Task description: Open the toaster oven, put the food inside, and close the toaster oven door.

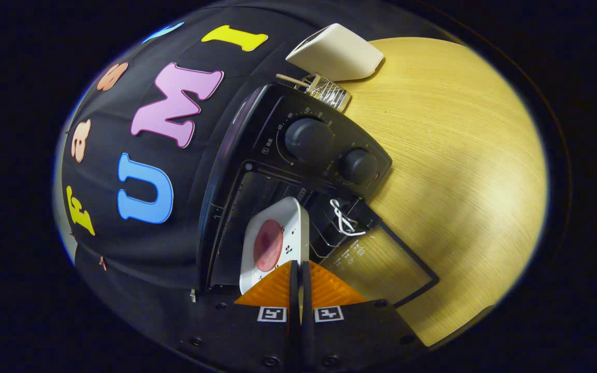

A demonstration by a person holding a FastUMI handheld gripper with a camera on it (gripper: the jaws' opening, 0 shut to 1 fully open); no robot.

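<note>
1. The gripper (298,269) has its two fingers drawn together with only a thin slit between them, and they pinch the near rim of a white rounded-rectangular plate (288,220) — so it is gripping the plate by its edge.
2. The plate carries a flat, round, dark-red piece of food (268,245) and some small printed motifs. It stands straight ahead of the fingertips, touching them, with its long axis running away from the gripper toward the oven.
3. The black toaster oven (257,134) with two round black knobs (309,140) lies just beyond the plate; the view is rolled, so the oven looks tilted. Its glass door (381,259) hangs fully open, dropped down toward the light wooden table (459,155), to the right of the fingers.
4. The far end of the plate points into the dark cavity and appears already past the door opening — my judgement is that the plate is partly in, on or just above the wire rack, though I cannot tell whether it rests there.
5. The coming move turns on this line: plate axis and cavity depth look aligned, so a straight push forward should seat it.
6. Behind the oven stands a cream-coloured box-like object (337,52).
</note>
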